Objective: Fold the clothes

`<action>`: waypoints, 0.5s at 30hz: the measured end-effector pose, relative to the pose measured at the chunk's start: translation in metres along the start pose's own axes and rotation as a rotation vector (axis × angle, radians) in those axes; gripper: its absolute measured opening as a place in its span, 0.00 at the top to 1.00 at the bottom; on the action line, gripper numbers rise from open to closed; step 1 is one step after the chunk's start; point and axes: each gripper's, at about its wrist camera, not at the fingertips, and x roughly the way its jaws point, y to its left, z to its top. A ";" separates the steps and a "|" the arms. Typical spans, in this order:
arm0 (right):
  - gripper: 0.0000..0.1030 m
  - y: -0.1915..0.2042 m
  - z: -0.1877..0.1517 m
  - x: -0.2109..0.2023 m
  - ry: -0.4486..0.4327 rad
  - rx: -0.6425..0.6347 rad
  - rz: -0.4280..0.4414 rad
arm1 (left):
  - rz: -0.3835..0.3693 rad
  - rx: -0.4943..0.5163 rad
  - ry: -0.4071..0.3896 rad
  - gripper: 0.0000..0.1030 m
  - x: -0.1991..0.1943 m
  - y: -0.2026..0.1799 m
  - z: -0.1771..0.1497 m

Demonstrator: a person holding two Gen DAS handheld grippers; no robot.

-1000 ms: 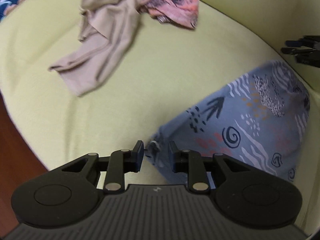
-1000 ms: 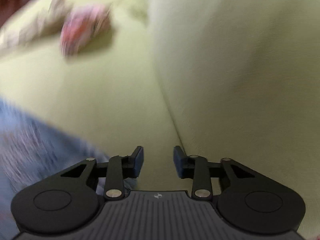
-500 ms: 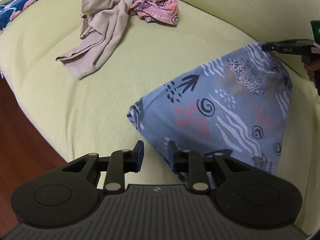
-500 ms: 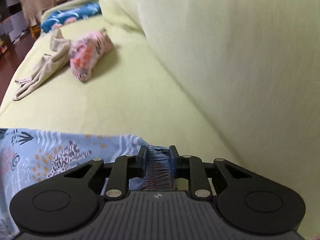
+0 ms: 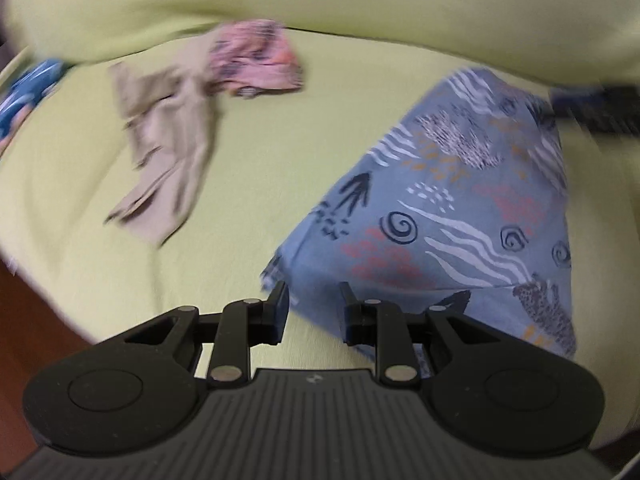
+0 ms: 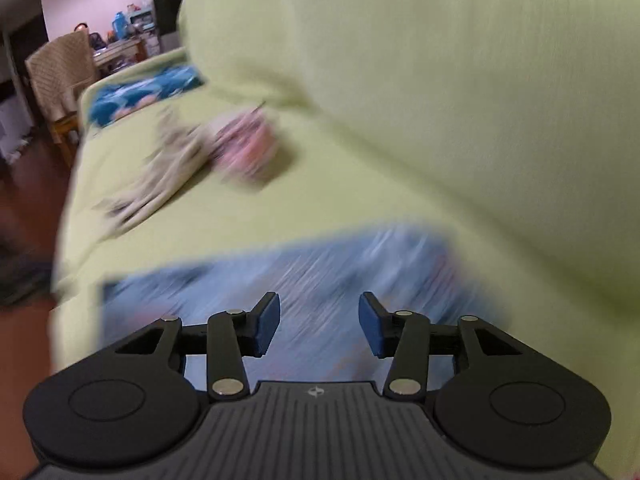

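Observation:
A grey-blue patterned garment [image 5: 440, 208] lies spread on the green sofa seat [image 5: 260, 168]. My left gripper [image 5: 313, 300] hovers over its near left corner. A clear gap shows between the pads, which press on nothing; the cloth's edge runs under the right finger. My right gripper [image 6: 319, 308] is above the same garment [image 6: 320, 272], blurred by motion. Its jaws are opening and nothing sits between the blue pads. A dark blurred shape at the garment's far right corner in the left wrist view is probably the right gripper [image 5: 596, 112].
A crumpled beige garment [image 5: 168, 152] and a pink patterned one [image 5: 256, 60] lie further along the seat. A blue floral cushion [image 6: 140, 92] sits at the sofa's far end. The green backrest [image 6: 440, 80] rises on the right; wooden floor [image 5: 24, 320] and a chair [image 6: 60, 76] are on the left.
The right gripper let go of the garment's gathered edge, spread its jaws and swung away over the cloth. The left gripper shifted and rolled a little, its jaws unchanged.

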 end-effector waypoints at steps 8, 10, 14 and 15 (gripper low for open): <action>0.53 0.070 -0.127 -0.043 0.139 0.704 -0.037 | -0.079 0.343 0.044 0.84 0.053 0.025 0.004; 0.41 0.088 -0.149 -0.052 0.082 0.934 -0.002 | -0.140 0.496 -0.040 0.84 0.030 0.018 -0.008; 0.41 0.108 -0.167 -0.032 -0.052 1.168 -0.025 | -0.282 0.790 -0.139 0.77 -0.005 -0.001 -0.049; 0.41 0.110 -0.172 -0.025 -0.072 1.194 -0.054 | -0.300 0.853 -0.157 0.77 -0.009 -0.006 -0.061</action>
